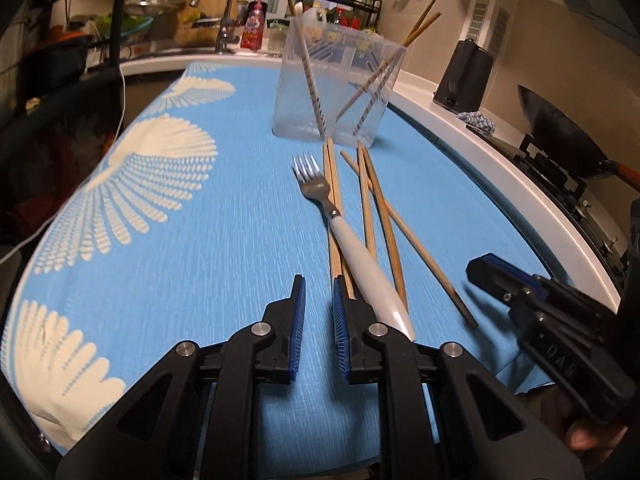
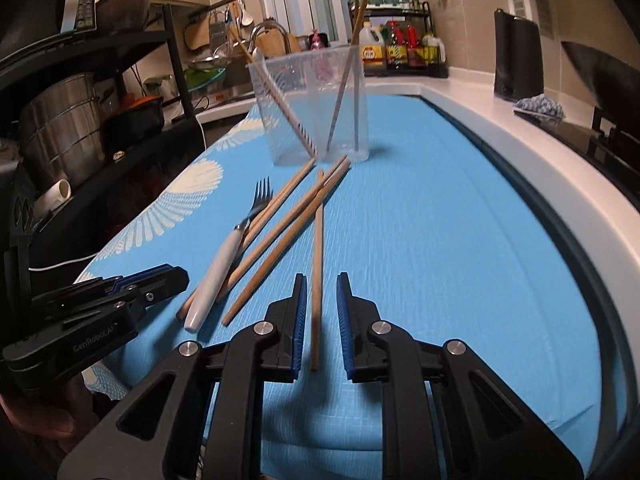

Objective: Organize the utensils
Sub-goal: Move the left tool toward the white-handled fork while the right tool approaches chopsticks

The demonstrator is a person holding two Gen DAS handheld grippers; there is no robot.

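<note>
From the left wrist view, the left gripper (image 1: 319,300) is seen low over a blue tablecloth (image 1: 200,260) with its jaws parted by a narrow gap and nothing held between them. Just ahead of its right finger, a white-handled fork (image 1: 352,248) is laid across a loose bundle of wooden chopsticks (image 1: 384,224), tines pointing toward a clear plastic container (image 1: 334,84). Several chopsticks are stood leaning inside that container, which is placed farther back on the cloth. The right gripper (image 1: 480,270) is seen at the right edge, near the outermost chopstick; how far it is opened cannot be told from here.

From the right wrist view, the right gripper (image 2: 322,300) is shown with jaws parted, and a single chopstick (image 2: 317,264) is framed between the fingers without being clamped. The fork (image 2: 224,264) and the remaining chopsticks (image 2: 280,232) are spread to the left, in front of the container (image 2: 308,104). The left gripper (image 2: 176,274) is seen at the left edge, close to the fork's handle.
</note>
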